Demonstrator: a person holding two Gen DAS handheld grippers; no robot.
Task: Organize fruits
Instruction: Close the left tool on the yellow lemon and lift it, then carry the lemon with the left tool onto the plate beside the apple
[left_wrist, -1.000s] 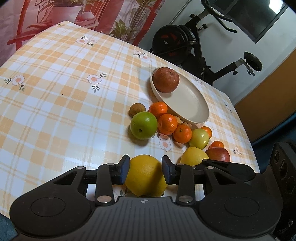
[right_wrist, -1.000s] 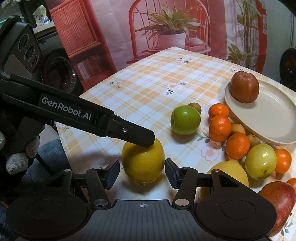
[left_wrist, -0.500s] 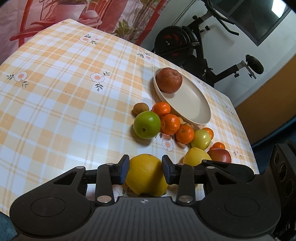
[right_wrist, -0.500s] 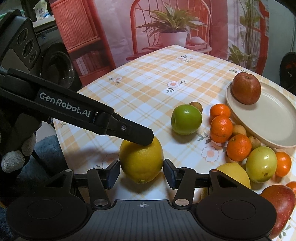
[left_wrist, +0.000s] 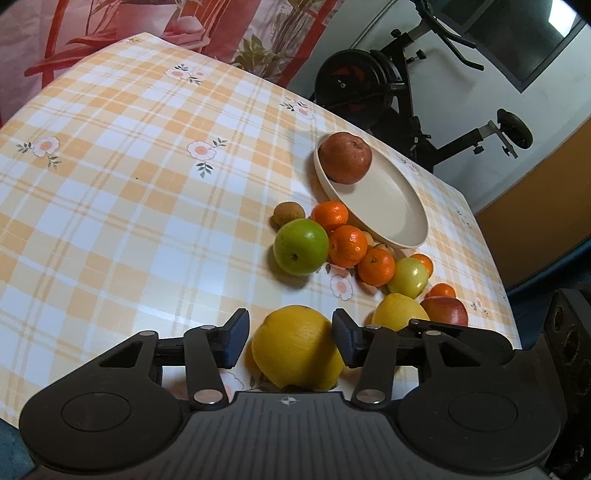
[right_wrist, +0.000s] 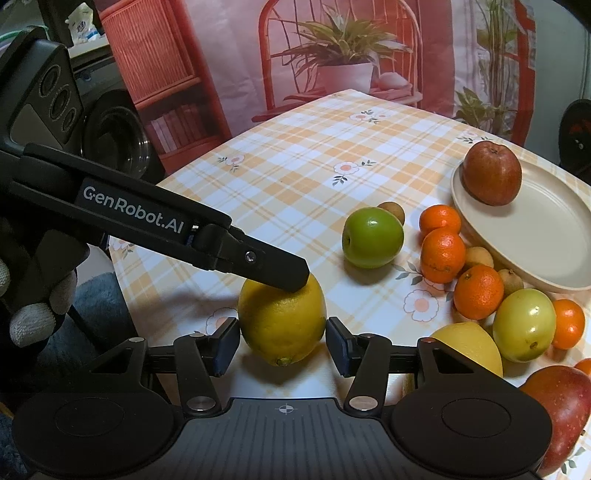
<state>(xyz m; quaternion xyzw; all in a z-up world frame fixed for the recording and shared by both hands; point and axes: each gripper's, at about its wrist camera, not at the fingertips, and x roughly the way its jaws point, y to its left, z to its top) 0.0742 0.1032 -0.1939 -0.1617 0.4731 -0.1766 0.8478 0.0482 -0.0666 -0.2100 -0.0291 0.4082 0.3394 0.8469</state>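
Fingers of the left gripper (left_wrist: 288, 341) stand apart on either side of a yellow lemon (left_wrist: 297, 350): its right pad meets the peel, while a gap shows at the left pad, so nothing is clamped. In this left wrist view the lemon sits on the checked tablecloth (left_wrist: 110, 184) near the table's front edge. Beyond it lie a green apple (left_wrist: 301, 246), 3 tangerines (left_wrist: 347, 246) in a row and a cream plate (left_wrist: 388, 206) carrying a red apple (left_wrist: 345, 158). A second lemon (left_wrist: 399, 315) rests just right of the gripper.

From the right wrist view, the right gripper (right_wrist: 282, 345) brackets the same lemon (right_wrist: 281, 321), both pads at or almost at its sides; I cannot tell whether they press. One left finger (right_wrist: 269, 264), printed "GenRobot.AI" in white, lies across the lemon's top. Green apple (right_wrist: 372, 242), plate (right_wrist: 546, 236) and red apple (right_wrist: 492, 173) sit farther back, right.
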